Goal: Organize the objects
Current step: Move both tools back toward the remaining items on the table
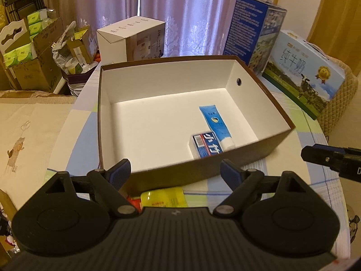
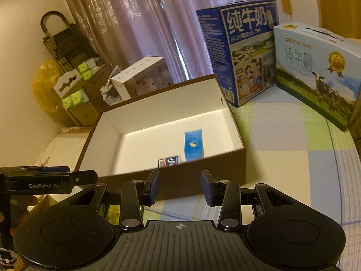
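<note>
Checked cloth (image 2: 282, 140) under brown box (image 1: 225, 164); purple curtains (image 1: 191, 15) behind; left gripper (image 1: 175, 171), right gripper (image 2: 180, 186) open, empty.

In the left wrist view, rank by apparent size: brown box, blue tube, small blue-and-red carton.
1. Brown box, by far the largest.
2. Blue tube.
3. Small blue-and-red carton, partly hidden by the box's near wall, so its rank against the tube is unsure.

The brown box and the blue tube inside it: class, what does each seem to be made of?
Box: likely cardboard, matte brown outside, white inside; thin, straight folded walls. Tube: probably soft plastic, slightly glossy, with a flat crimped end and white cap.
</note>
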A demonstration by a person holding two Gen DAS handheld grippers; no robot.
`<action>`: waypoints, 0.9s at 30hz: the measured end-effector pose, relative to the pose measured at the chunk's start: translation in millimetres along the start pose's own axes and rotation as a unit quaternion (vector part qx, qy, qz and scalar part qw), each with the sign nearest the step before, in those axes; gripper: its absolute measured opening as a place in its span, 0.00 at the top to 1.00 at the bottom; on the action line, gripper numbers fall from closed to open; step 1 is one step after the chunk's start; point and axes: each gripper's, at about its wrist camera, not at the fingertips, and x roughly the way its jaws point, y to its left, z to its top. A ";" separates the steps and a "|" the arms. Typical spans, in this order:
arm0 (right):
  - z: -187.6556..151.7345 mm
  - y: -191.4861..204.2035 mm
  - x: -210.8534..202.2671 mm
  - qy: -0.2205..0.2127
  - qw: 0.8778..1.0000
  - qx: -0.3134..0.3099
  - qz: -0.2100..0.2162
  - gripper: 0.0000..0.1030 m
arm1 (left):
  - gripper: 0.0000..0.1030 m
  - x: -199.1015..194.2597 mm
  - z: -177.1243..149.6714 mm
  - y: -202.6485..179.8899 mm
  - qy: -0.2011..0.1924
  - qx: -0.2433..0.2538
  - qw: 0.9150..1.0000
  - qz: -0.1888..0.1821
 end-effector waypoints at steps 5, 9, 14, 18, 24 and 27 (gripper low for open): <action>-15.9 -8.4 -22.7 -0.003 1.000 0.014 -0.012 0.64 | 0.18 -12.8 -19.3 -1.5 0.003 0.015 1.000 -0.005; -30.3 -18.7 -39.9 -0.002 0.999 0.029 -0.029 0.64 | 0.18 -16.3 -36.3 2.9 0.016 0.017 1.000 -0.006; -49.3 -33.9 -58.6 0.003 0.998 0.046 -0.051 0.64 | 0.18 -17.9 -55.5 12.5 0.032 0.013 0.999 -0.003; -63.3 -43.0 -70.6 0.008 0.996 0.060 -0.065 0.64 | 0.18 -20.2 -67.6 15.6 0.040 0.015 0.999 -0.003; -85.1 -51.4 -82.6 0.021 0.994 0.067 -0.084 0.64 | 0.18 -22.0 -80.9 16.4 0.053 0.014 0.998 -0.006; -96.2 -55.3 -85.8 0.031 0.993 0.071 -0.090 0.64 | 0.18 -20.3 -87.6 14.5 0.063 0.017 0.998 -0.009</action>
